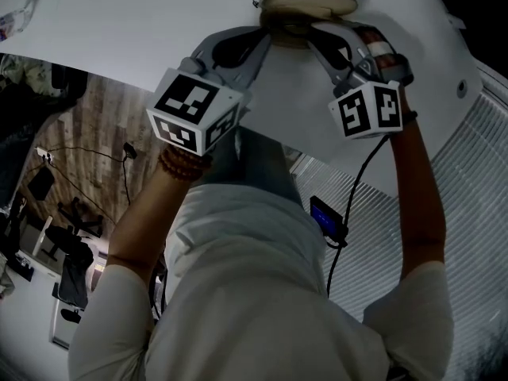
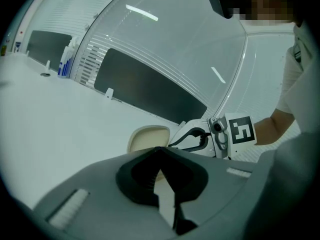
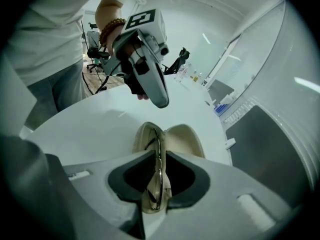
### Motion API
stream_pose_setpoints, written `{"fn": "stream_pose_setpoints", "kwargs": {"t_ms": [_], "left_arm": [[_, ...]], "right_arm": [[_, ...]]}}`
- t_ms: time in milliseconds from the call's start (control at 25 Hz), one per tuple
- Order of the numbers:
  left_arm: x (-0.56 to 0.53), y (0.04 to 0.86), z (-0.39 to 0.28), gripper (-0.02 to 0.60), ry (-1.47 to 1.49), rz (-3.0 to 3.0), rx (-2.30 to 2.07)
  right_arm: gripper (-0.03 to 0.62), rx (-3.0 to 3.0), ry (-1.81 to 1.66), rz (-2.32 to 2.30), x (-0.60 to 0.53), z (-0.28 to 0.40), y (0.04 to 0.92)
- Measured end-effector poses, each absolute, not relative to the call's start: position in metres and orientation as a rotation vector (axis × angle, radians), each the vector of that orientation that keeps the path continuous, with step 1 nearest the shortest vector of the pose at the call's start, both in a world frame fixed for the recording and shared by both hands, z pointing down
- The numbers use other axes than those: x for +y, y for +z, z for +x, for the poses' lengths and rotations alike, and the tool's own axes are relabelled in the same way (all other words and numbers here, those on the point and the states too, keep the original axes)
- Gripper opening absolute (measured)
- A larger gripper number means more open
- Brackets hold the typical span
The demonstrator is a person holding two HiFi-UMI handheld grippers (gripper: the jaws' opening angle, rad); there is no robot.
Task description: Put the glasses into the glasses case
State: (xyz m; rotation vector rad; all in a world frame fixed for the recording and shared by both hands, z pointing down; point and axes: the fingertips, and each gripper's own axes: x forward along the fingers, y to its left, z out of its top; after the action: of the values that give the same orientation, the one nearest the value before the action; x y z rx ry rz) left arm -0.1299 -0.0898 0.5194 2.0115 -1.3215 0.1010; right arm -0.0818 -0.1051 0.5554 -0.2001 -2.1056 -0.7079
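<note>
An open beige glasses case [image 1: 308, 2] lies on the white table [image 1: 143, 22], at the top of the head view. In the right gripper view thin metal-framed glasses [image 3: 159, 138] stand on edge in the case [image 3: 185, 134], between the jaws of my right gripper [image 3: 159, 156]. The dark pads stand a little off the frame on both sides, so this gripper is open. My left gripper [image 1: 264, 32] hovers just left of the case; its jaws are a narrow slit apart with nothing between them [image 2: 161, 156]. From the right gripper view it hangs above the table behind the case [image 3: 157, 96].
The table's curved near edge runs below both hands. Small bottles [image 2: 65, 66] and dark panels [image 2: 150, 91] stand at the far side of the table. A black cable and a small device [image 1: 327, 219] hang by the person's body.
</note>
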Motion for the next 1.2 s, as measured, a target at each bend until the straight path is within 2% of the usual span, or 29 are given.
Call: {"fn": "stream_pose_setpoints", "kwargs": {"t_ms": [400,720,960,1200], "left_arm": [[-0.070,0.442,-0.118,0.003,0.098,2.092,-1.308],[-0.060,0.368,-0.101,0.003,0.098,2.239,-1.291],[-0.041,0.308,-0.074,0.003,0.058,2.346,-1.241],[-0.032,0.245,-0.036,0.003,-0.015,2.504,-1.133]], "right_arm": [[0.063,-2.179,-0.639,0.015,-0.089,-0.066,0.464],[0.061,-2.319,-0.510,0.375,-0.078,-0.035,0.365],[0.061,-2.453,-0.340,0.651,-0.054,-0.006,0.287],[0.060,-2.568,-0.325,0.840,-0.036,0.016,0.217]]}}
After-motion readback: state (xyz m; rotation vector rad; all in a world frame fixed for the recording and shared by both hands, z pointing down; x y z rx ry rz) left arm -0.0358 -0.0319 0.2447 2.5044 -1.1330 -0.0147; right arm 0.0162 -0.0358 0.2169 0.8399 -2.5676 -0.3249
